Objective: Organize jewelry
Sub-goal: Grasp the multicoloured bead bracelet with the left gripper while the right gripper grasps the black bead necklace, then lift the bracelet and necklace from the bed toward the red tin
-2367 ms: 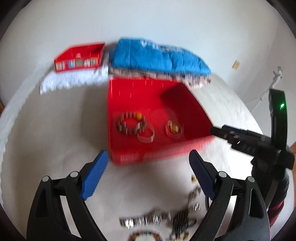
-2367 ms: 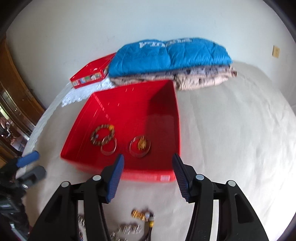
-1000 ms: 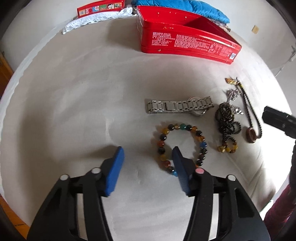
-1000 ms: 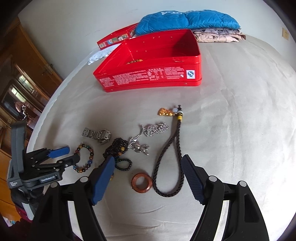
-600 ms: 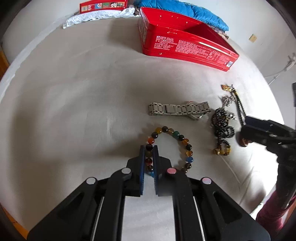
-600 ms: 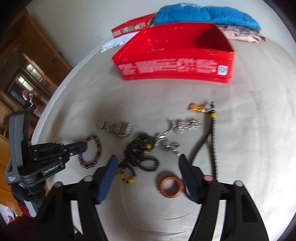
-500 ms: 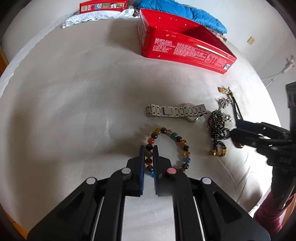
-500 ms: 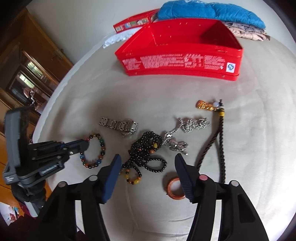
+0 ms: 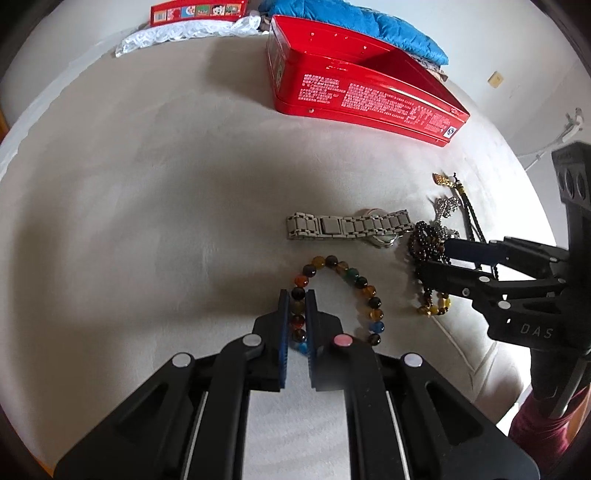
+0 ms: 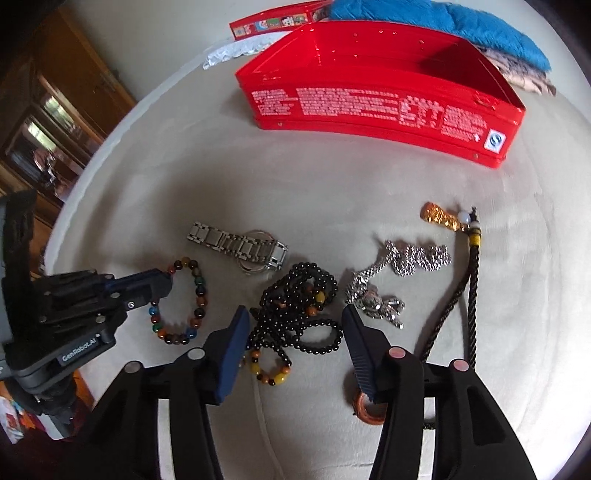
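Observation:
My left gripper (image 9: 296, 314) is shut on the left side of a multicoloured bead bracelet (image 9: 364, 291) that lies on the beige cloth. The right wrist view shows the same bracelet (image 10: 199, 291) with the left gripper (image 10: 162, 284) at its left edge. A tangled black bead necklace (image 10: 295, 314) with amber beads lies between the parted fingers of my right gripper (image 10: 295, 328), which stands low over it. The pads do not clearly press on the beads. The open red tin (image 10: 369, 107) stands farther back.
A silver watch (image 10: 240, 243) lies behind the bracelet. To the right lie a silver chain (image 10: 402, 266), a black cord with a gold charm (image 10: 472, 277) and an orange-brown ring (image 10: 369, 410). A blue cushion (image 9: 354, 22) and a red lid (image 9: 195, 9) sit behind the tin.
My left gripper has closed on the bracelet's beads. My right gripper has moved left, from over the cord and ring to over the black necklace, and its jaws have narrowed.

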`<state>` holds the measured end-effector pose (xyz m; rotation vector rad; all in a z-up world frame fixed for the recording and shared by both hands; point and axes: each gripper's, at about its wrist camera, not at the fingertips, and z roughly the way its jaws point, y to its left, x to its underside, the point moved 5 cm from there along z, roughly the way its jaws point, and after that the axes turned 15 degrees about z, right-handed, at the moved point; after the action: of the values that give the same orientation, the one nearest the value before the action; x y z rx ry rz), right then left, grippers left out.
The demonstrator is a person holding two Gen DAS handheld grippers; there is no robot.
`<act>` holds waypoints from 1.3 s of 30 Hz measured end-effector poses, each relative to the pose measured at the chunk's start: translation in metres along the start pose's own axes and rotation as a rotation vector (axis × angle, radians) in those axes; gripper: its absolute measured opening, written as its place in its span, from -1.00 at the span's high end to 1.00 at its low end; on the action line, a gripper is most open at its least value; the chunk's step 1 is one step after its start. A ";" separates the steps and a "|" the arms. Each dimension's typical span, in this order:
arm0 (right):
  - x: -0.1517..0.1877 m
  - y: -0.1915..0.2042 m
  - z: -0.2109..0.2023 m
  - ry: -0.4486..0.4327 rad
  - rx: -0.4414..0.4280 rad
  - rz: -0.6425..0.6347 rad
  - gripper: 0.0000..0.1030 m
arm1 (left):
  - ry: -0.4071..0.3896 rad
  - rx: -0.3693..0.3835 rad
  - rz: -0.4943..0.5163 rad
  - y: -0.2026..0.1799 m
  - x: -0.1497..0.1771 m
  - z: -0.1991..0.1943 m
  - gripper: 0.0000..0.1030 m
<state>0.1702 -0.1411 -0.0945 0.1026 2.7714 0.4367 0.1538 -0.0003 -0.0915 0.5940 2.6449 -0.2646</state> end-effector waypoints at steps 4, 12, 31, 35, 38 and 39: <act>-0.002 0.011 0.006 0.006 0.044 -0.045 -0.21 | 0.001 -0.038 0.033 -0.003 -0.002 0.001 0.83; 0.000 0.023 0.013 -0.055 0.120 -0.117 0.23 | -0.001 -0.037 0.037 -0.002 -0.003 0.003 0.86; -0.003 -0.016 -0.054 -0.110 -0.140 0.025 0.64 | -0.117 0.046 0.024 -0.005 -0.012 -0.037 0.88; -0.009 -0.014 -0.060 -0.137 -0.106 0.033 0.64 | -0.147 0.048 0.031 -0.011 -0.019 -0.048 0.88; -0.011 -0.015 -0.060 -0.143 -0.092 0.040 0.64 | -0.170 0.051 0.032 -0.015 -0.026 -0.056 0.88; -0.012 -0.016 -0.060 -0.143 -0.092 0.042 0.64 | -0.176 0.050 0.032 -0.015 -0.025 -0.058 0.88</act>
<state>0.1608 -0.1749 -0.0423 0.1637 2.6085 0.5451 0.1475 -0.0071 -0.0269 0.5996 2.4645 -0.3571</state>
